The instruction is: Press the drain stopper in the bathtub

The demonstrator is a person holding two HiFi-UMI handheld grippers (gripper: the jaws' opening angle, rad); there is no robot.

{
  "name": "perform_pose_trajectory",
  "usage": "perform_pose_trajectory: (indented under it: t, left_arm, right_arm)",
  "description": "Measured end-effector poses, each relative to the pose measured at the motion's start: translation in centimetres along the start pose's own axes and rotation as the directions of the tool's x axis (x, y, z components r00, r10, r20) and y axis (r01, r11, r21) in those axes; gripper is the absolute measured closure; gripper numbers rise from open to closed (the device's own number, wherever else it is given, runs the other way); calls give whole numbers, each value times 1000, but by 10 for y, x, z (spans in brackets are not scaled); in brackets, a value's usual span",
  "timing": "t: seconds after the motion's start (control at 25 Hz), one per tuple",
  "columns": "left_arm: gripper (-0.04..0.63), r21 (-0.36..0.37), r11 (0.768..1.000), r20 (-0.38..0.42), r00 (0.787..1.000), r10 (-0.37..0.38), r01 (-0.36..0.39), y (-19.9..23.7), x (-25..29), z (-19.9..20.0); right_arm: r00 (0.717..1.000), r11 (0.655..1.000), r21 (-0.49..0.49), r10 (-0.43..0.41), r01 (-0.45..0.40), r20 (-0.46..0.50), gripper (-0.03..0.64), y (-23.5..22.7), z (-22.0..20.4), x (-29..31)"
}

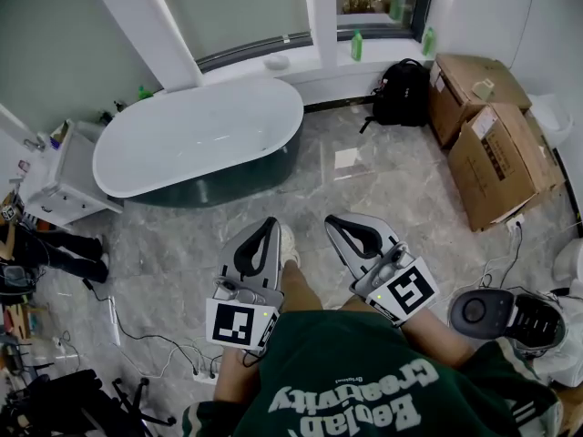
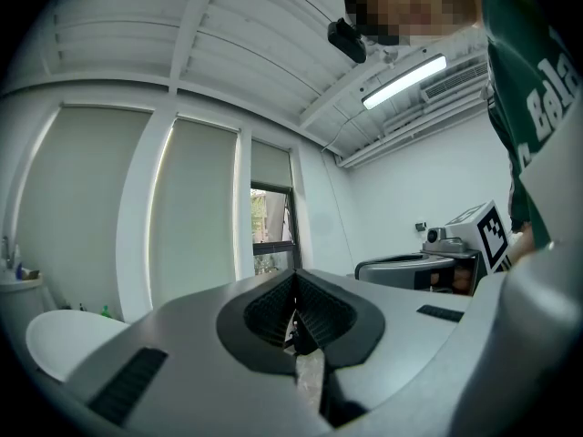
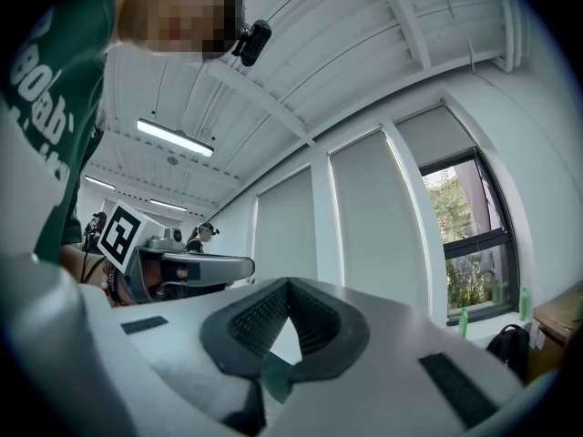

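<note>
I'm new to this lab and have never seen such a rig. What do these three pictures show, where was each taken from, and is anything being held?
There is no robot here: a person holds a two-jaw gripper in each hand. The head view comes from a camera on the person's head, looking down. It shows the left gripper and right gripper above a marble floor. A white bathtub is ahead, with a black backpack and cardboard boxes further right. The other two pictures come from cameras riding on each gripper, looking along its jaws. Both pairs of jaws are closed and hold nothing. The tub's drain stopper cannot be made out.
</note>
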State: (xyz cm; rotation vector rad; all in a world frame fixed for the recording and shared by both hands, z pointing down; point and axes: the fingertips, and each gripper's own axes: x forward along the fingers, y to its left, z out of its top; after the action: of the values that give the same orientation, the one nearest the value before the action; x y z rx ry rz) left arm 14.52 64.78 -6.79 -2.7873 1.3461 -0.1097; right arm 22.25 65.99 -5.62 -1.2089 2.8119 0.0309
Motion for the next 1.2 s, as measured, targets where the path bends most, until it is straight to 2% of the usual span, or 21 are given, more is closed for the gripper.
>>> perform_pose_trajectory:
  t: [0.16,0.32,0.56,0.88,1.2]
  left_arm:
    - [586,-5,1000,8,1000,-11,11,22,21,-10]
    - [586,12,1000,10,1000,-18,17,63,52,-25]
    - [586,13,999,17,999,-37,37,165,131,-40]
    - [586,30,996,-26,996,-85,85,297,219,-39]
    - [586,-13,992,-51,991,-125,124,391,280,-54]
  right_arm:
    - [1000,1000,-4,9,-9,-4,601,-14,-13,25]
    - [1000,1000,-8,9,-9,-4,601,-33,-29,67]
    - [1000,1000,-24,-20,20,15,601,-85,-42,169]
    - [996,998,20,-66,68,-51,601,-153,-51,318]
    - [985,991,35,-125,130,-116,601,-204,-67,417]
